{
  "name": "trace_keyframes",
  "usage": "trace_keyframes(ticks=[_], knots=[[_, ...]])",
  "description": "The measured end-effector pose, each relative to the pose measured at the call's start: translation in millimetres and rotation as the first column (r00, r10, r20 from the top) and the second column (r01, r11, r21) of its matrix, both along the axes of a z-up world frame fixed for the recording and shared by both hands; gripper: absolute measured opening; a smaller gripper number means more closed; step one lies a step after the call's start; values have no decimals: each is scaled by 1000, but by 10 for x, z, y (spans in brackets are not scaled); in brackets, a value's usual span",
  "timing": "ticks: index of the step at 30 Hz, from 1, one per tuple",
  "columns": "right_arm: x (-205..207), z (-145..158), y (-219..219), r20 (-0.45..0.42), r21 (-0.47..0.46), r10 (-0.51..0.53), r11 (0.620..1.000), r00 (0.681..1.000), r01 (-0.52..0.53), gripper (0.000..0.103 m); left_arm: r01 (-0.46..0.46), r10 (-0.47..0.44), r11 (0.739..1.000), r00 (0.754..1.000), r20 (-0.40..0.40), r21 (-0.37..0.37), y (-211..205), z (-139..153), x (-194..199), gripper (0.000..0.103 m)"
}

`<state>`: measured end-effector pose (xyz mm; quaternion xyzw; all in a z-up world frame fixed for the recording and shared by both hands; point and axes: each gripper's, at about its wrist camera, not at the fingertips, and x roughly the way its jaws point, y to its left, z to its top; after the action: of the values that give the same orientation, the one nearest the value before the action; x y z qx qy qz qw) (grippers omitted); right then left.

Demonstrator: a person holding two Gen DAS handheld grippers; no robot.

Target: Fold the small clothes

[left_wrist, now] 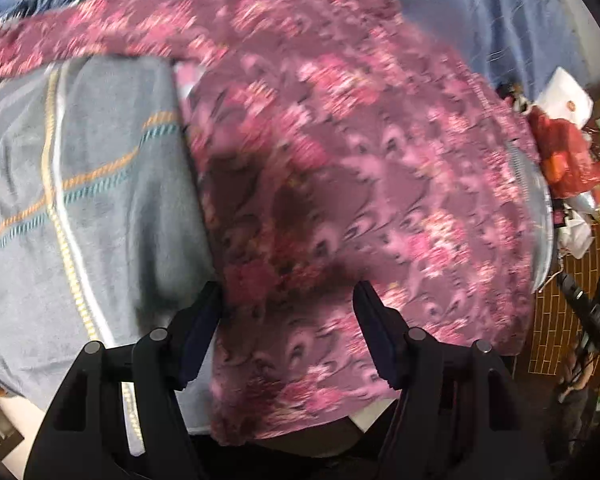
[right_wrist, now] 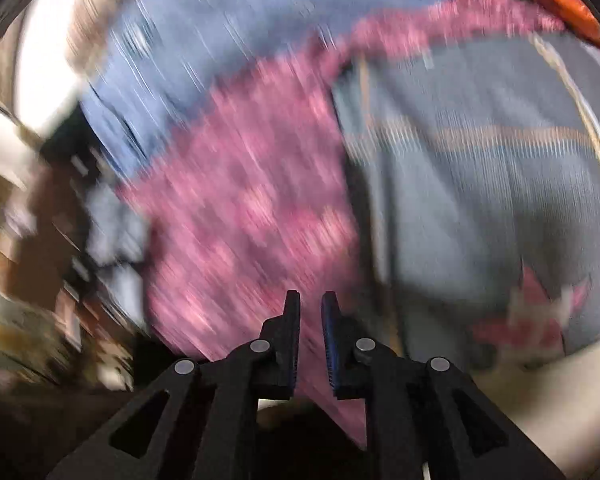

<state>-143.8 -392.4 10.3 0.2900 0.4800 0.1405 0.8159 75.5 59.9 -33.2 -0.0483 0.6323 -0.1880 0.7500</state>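
A purple garment with a pink flower print [left_wrist: 340, 140] lies spread on a bed, its left edge over a grey-blue blanket [left_wrist: 100, 160]. A long strip of it runs off to the upper left. My left gripper [left_wrist: 288, 286] hangs over the garment's near part with its jaws wide open and nothing between them. In the blurred right wrist view the same garment [right_wrist: 240, 200] lies left of the blanket [right_wrist: 480, 200]. My right gripper [right_wrist: 311, 296] is just above the cloth, jaws a narrow gap apart, with pink cloth showing through the gap and below.
A blue striped sheet [left_wrist: 480, 20] covers the bed beyond the garment. At the right bedside lie a red plastic bag [left_wrist: 568, 160], white packets and clutter. A brick-patterned floor [left_wrist: 556, 320] holds a black power strip [left_wrist: 584, 304]. A pink leaf shape [right_wrist: 532, 312] marks the blanket.
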Motion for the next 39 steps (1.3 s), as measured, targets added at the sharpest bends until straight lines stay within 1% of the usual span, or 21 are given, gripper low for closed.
trace_keyframes(ticks=[2,3,4,6,8,9,10,12,13,14,15,16,18,20,25,28,30,32,34,36,39], knots=[[79,189,-5,124,17,-28,1000,992,26,33,9,-8,1000,999,43,-16,-108,98,66,67],[202,232,63,168,3,-29,1000,985,29,46,6,-5,1000,998,60,-16,-164,130,109,67],[262,255,135,195,-17,-17,1000,981,21,49,-2,3,1000,997,75,-13,-233,148,159,67],[546,80,368,178,-101,46,994,983,-28,47,-22,23,1000,995,92,-7,-341,147,254,67],[772,-229,576,43,-223,86,972,995,-75,46,-53,51,998,992,112,22,-411,109,334,67],[883,-378,612,-41,-264,93,959,995,-100,34,-63,57,997,990,130,43,-407,97,352,67],[963,-431,566,-69,-256,78,962,995,-93,23,-76,64,994,987,150,74,-428,79,359,67],[1021,-265,259,-5,-132,8,991,1000,-8,23,-93,68,988,980,188,126,-444,8,363,67],[1029,-140,1,37,-72,-80,994,996,82,27,-96,67,984,979,192,151,-475,-46,380,67],[1037,1,-365,83,-19,-213,976,974,215,32,-95,64,981,981,182,169,-476,-122,391,67],[1030,83,-688,107,16,-326,945,939,326,48,-93,61,981,981,185,171,-468,-163,389,76],[1031,146,-1111,124,41,-477,879,870,476,56,-94,60,983,976,208,158,-478,-159,370,81],[1105,152,-1599,116,2,-624,778,773,628,56,-90,55,983,976,211,158,-519,-184,358,89],[1270,52,-1961,90,-61,-703,703,706,708,56,-77,31,978,973,227,196,-589,-213,338,95],[1702,-339,-2246,9,-113,-775,627,632,771,56,-61,14,978,973,229,198,-628,-237,343,102],[1928,-509,-2247,-7,-157,-774,626,633,764,56,-46,-3,977,973,229,208,-652,-250,351,103],[2010,-545,-2255,47,-227,-776,604,628,764,56,-44,-5,978,973,230,206,-655,-243,326,103],[2104,-570,-2269,54,-267,-777,594,627,759,52,-38,-10,979,973,230,201,-676,-251,339,103],[2151,-579,-2285,58,-280,-776,591,628,756,12,-29,-19,979,972,234,201,-700,-255,339,103],[2104,-583,-2303,57,-246,-785,588,617,771,11,-12,-36,980,971,236,201,-710,-238,324,103],[1960,-442,-2212,135,-158,-780,591,610,791,9,4,-42,989,969,245,150,-664,-111,290,103]])
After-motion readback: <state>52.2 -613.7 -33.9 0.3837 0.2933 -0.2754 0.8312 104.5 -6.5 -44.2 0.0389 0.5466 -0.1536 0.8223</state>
